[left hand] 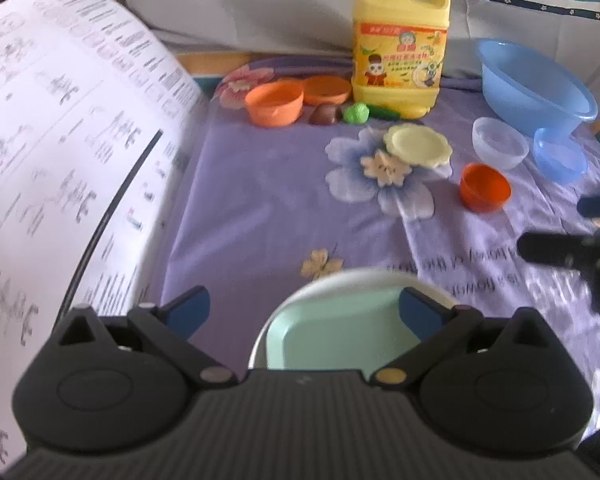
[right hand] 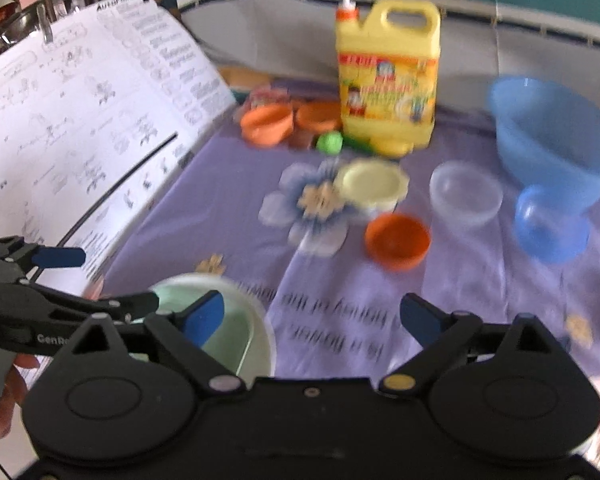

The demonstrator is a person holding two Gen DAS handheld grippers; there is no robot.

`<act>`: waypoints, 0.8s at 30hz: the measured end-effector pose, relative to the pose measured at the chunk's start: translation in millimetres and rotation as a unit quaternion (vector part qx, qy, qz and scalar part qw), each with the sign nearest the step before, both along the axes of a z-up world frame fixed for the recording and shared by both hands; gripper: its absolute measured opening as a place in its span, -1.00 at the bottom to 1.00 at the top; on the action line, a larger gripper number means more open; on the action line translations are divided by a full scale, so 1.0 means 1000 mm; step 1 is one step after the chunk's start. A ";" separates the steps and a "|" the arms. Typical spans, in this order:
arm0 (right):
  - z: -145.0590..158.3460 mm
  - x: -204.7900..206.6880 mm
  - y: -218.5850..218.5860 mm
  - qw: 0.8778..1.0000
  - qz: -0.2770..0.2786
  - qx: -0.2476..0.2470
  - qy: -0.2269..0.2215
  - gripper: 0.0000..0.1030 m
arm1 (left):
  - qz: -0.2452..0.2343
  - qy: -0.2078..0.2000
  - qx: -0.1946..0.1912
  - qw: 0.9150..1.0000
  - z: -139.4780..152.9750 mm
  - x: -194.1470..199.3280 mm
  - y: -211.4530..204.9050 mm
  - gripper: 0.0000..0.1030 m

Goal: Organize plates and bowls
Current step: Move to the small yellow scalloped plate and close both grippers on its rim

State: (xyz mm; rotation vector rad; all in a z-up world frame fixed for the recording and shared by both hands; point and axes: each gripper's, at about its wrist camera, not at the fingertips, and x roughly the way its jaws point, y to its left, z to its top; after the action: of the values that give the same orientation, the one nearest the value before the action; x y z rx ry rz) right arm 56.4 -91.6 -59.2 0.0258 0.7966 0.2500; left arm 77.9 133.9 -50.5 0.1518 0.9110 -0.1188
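At the lower middle of the left wrist frame, the mint plate point(left hand: 332, 332) on the white plate point(left hand: 364, 278) lies between the empty, wide-open left tool point(left hand: 304, 312); the right tool point(right hand: 312, 316), also spread and empty, should next approach the small orange bowl point(right hand: 398, 242) squarely.

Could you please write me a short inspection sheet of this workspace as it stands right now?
Surface: purple flowered cloth, mostly bare in the middle.
Job's things: mint plate inside a white dish near the front; pale yellow plate; small orange bowl; clear bowl; small blue bowl; large blue basin; two orange bowls at the back.
Clutter: yellow detergent jug, green ball.
Tongs: left tongs open, empty; right tongs open, empty.
Cables: thin black cable over the printed sheet.
Surroundings: padded rail behind.
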 end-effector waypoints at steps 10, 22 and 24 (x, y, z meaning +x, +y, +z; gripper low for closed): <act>0.025 0.095 -0.034 0.999 -0.027 0.025 0.016 0.94 | -0.012 0.003 -0.008 1.000 -0.001 0.075 -0.039 1.00; -0.015 0.222 -0.044 0.997 -0.020 0.025 0.076 -0.26 | 0.003 0.029 -0.040 0.999 -0.035 0.167 -0.089 0.75; -0.029 0.241 -0.047 0.995 -0.021 0.024 0.094 -0.34 | 0.006 0.041 -0.047 0.998 -0.047 0.180 -0.095 0.65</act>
State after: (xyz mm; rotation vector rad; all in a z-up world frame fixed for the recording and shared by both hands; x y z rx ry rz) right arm 297.0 -138.7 -87.8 0.1132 0.9761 0.2296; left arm 257.4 39.4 -97.5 0.0541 0.9852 -0.1568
